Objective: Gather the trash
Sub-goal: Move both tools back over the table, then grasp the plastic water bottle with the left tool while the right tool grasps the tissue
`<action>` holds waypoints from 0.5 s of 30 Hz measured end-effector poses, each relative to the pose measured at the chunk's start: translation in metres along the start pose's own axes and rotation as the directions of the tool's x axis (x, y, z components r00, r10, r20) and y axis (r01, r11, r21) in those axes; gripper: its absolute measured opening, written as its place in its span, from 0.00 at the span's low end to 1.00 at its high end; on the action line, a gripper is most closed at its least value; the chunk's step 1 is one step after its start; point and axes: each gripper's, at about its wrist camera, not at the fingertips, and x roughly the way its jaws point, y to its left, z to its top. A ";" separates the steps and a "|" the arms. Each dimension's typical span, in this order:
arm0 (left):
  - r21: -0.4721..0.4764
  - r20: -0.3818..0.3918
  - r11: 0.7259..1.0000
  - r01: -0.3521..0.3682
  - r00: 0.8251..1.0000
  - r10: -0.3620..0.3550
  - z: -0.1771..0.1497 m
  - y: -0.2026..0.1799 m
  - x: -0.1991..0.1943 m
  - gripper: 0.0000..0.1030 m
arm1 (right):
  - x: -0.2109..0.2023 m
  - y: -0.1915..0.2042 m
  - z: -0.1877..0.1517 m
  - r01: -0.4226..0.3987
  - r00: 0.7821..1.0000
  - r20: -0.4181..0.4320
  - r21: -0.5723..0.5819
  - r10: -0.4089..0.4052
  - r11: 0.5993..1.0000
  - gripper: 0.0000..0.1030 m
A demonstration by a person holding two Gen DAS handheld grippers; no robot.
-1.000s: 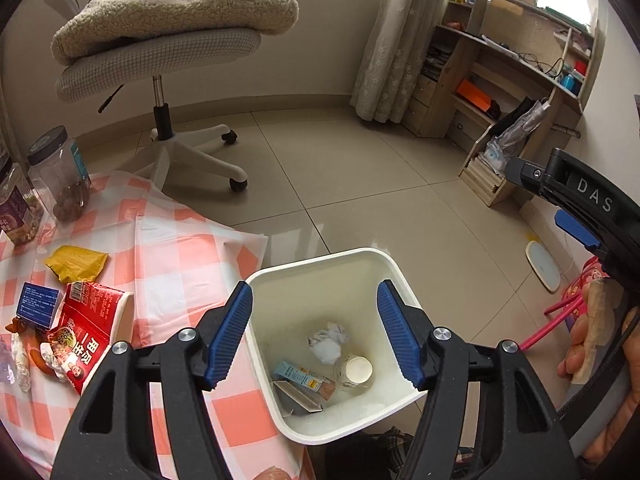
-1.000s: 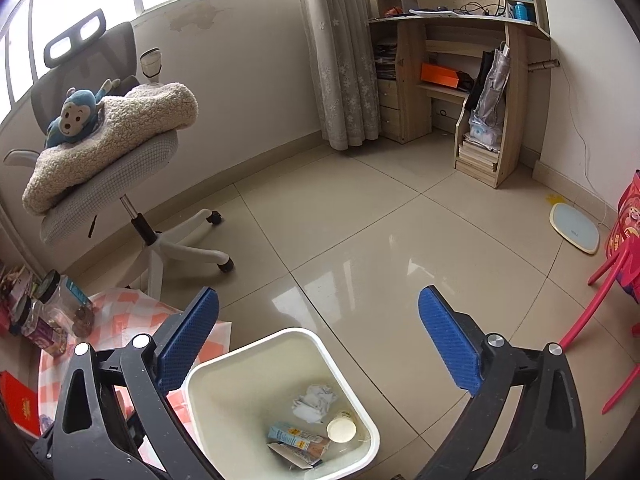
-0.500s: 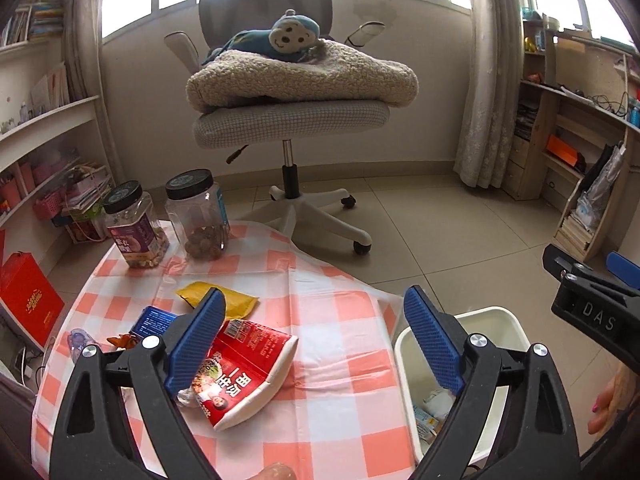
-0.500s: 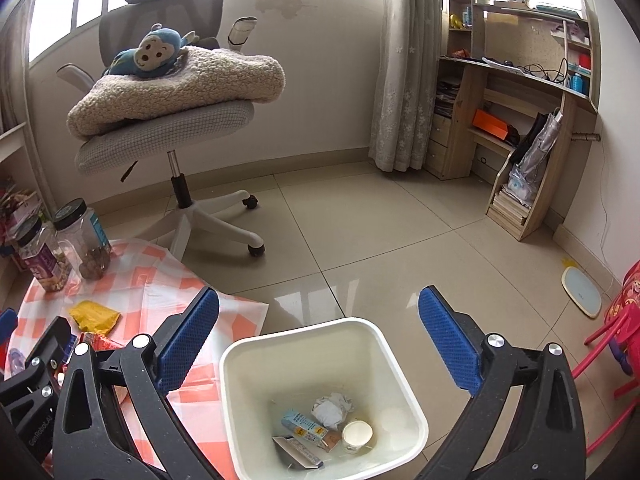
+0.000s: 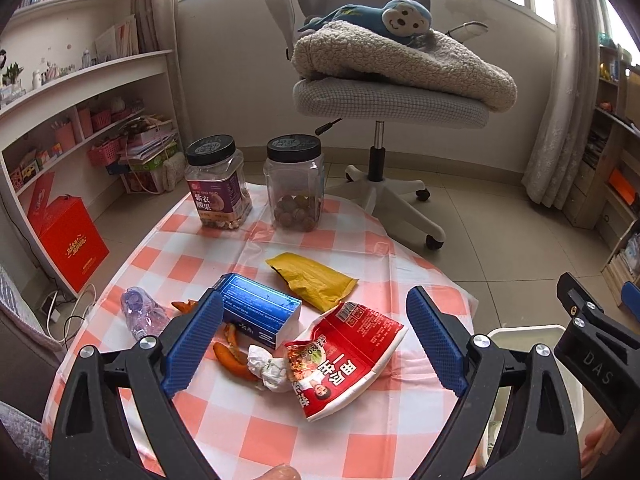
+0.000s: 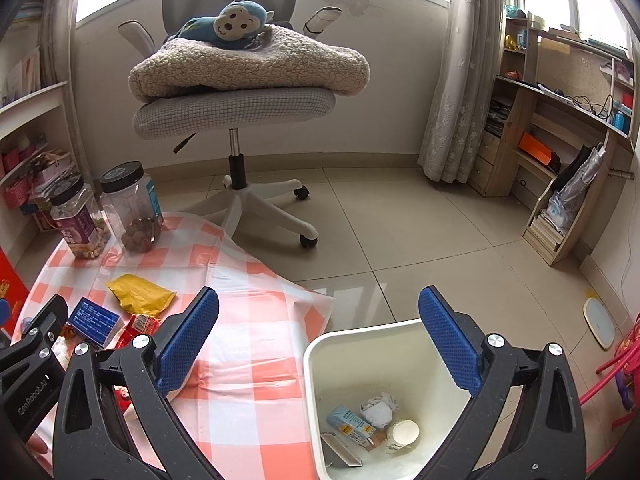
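Trash lies scattered on the low table w/ the orange-and-white checked cloth [image 5: 256,432], nearest the left gripper [image 5: 316,344]: its blue-padded jaws have just been opening and stand spread wide w/ nothing pinched between them. Framed between them are a crumpled white paper wad [image 5: 269,367] touching a torn red snack bag [image 5: 344,356], curled orange peel pieces [image 5: 234,356] and a blue rectangular box [image 5: 256,308]. Left of the box is a squashed clear plastic bottle [image 5: 140,312]; just beyond it, a flat yellow wrapper [image 5: 312,280]. Right gripper [image 6: 320,344] hangs over the table's right edge, jaws also spread wide, empty. Under its right finger stands a white square plastic bin [image 6: 316,360] on the floor beside the table, holding a small blue carton [image 6: 350,422], a paper ball and a white cup. Farther back on the cloth, 2 clear black-lidded jars [image 5: 256,184] side by side. Beyond them, a grey office chair [image 5: 384,104] bearing a folded fleece blanket and a blue monkey plush [image 5: 376,20].
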 end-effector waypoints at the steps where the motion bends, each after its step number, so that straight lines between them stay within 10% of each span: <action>1: -0.007 -0.009 1.000 -0.012 1.000 0.012 0.000 0.006 0.002 0.87 | 0.001 0.008 0.000 -0.011 1.000 -0.004 -0.006 0.011 1.000 0.93; 15: -0.270 -0.275 0.936 -0.228 0.949 0.152 -0.004 0.144 0.070 0.87 | 0.012 0.101 -0.003 -0.157 0.986 -0.064 -0.070 0.153 0.985 0.93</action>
